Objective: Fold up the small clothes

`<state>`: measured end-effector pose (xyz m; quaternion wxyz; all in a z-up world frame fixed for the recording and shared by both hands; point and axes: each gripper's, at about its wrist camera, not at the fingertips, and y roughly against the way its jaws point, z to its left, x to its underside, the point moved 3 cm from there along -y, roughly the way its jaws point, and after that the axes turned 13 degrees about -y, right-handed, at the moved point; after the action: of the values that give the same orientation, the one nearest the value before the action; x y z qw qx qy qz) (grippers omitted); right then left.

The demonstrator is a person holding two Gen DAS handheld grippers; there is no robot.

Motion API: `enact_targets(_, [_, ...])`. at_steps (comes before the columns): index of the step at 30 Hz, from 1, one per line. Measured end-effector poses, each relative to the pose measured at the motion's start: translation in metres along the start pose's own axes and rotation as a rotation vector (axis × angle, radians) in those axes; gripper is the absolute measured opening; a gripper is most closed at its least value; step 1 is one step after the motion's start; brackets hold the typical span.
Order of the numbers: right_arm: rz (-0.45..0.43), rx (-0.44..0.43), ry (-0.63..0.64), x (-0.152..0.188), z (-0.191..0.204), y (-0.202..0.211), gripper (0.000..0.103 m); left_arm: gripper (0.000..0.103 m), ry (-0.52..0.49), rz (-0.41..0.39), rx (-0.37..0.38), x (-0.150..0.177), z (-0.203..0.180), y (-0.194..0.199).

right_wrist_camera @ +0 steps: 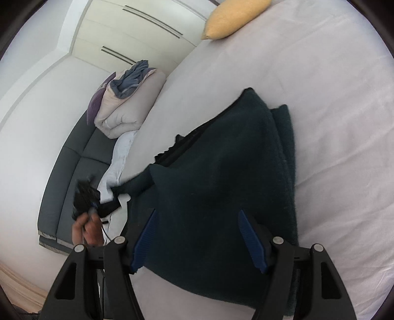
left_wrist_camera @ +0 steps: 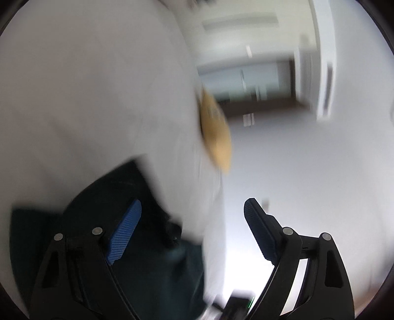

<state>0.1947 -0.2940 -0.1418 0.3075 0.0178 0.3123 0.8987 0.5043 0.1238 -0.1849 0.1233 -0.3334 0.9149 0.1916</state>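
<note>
Garment (right_wrist_camera: 221,197): lies on the bed (right_wrist_camera: 332,110), centre of the right wrist view; one sleeve runs toward 9 o'clock, over the bed's edge.
Right gripper (right_wrist_camera: 197,241): at 6 o'clock, just above the garment, 1 finger on either side of its near part.
Pillow (right_wrist_camera: 234,19): on the bed at 12 o'clock, well apart from the garment.
Folded duvet (right_wrist_camera: 128,108): at 10 o'clock, beside the bed's edge, on a sofa (right_wrist_camera: 73,172).
Left gripper (right_wrist_camera: 86,197): at 8 o'clock, by the sleeve end, over the sofa.
Wardrobe (right_wrist_camera: 123,29): at 11 o'clock, behind the duvet.
</note>
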Motion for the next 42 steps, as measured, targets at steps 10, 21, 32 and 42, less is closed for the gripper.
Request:
enact_targets(10, [-0.088,0.016,0.061,0.003,0.003,0.027,0.071,0.086,-0.156,0.080,-0.191,0.046,-0.003,0.046])
enact_targets(21, [-0.164,0.096,0.076,0.010,-0.008,0.052,0.071,0.085,-0.362,0.249,-0.311,0.136,0.015,0.092])
enact_targets(32, [-0.110,0.130,0.062,0.021,-0.021,0.048,0.069,0.057,-0.398,0.333,-0.257,0.164,0.037,0.090])
enact_targets(42, [-0.125,0.127,-0.005,0.017,-0.034,0.059,0.064,0.007,-0.424,0.304,-0.285,0.160,0.026,0.097])
